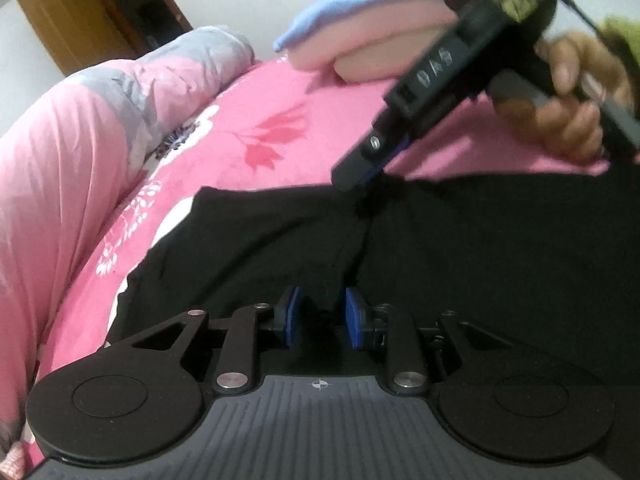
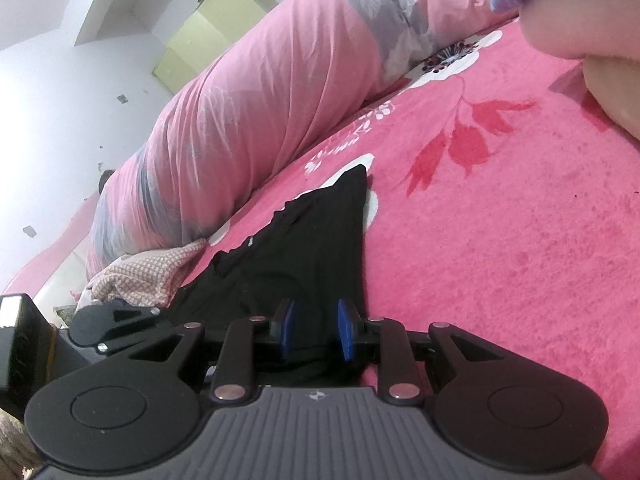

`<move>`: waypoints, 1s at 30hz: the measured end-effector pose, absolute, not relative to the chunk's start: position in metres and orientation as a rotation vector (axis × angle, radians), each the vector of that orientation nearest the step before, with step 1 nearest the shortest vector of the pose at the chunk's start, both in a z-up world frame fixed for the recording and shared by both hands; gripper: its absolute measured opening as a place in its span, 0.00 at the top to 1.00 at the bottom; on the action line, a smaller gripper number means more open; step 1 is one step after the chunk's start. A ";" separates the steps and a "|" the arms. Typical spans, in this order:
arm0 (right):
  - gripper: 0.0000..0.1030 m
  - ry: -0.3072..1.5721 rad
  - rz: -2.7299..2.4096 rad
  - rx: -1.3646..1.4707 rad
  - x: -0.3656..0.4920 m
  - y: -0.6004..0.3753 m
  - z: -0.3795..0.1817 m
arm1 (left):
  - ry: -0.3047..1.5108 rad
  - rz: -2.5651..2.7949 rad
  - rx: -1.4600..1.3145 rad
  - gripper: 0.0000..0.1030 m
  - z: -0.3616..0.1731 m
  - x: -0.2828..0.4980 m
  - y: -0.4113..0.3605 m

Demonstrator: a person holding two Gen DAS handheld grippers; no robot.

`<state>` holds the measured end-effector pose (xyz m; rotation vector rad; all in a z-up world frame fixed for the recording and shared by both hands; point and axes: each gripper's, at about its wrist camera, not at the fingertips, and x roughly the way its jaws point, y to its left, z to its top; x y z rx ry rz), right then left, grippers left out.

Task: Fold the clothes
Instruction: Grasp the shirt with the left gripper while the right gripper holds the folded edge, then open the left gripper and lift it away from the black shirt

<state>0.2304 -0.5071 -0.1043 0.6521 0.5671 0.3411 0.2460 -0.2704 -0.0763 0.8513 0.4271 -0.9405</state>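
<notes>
Lies dark and limp on the pink flowered bedspread, this black garment, spread wide under both tongs and running to 1 sharp corner far out toward the rolled quilt. Shows a plain, matte black with soft wrinkles and a seam or fold down the middle; ends in a fairly straight far edge in the left wrist view, with a thin rippled hem on the quilt side in the right wrist view. Rises in a small peak at that far edge, pinched between the pads of the right gripper, held by a hand from the right. Passes under the left gripper, whose 2 blue pads stand apart and clasp nothing. Leaves broad bare bedspread beyond the far edge and off to the right. Closes in on the left with the long quilt roll and a checked cloth at its near end, and at the head with pink pillows under a blue towel.
</notes>
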 end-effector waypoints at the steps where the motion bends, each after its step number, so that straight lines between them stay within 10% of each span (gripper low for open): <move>1: 0.76 0.568 0.340 0.652 0.230 -0.507 -0.104 | 0.418 -0.942 0.858 0.75 -0.078 0.245 -0.270; 4: 0.76 0.571 0.339 0.655 0.231 -0.508 -0.105 | 0.484 -0.950 0.782 0.96 -0.073 0.251 -0.269; 12: 0.76 0.579 0.335 0.644 0.231 -0.507 -0.105 | 0.673 -1.031 0.613 0.97 -0.045 0.256 -0.262; 30: 0.76 0.587 0.333 0.643 0.234 -0.508 -0.107 | 0.692 -0.944 0.405 0.74 -0.042 0.301 -0.232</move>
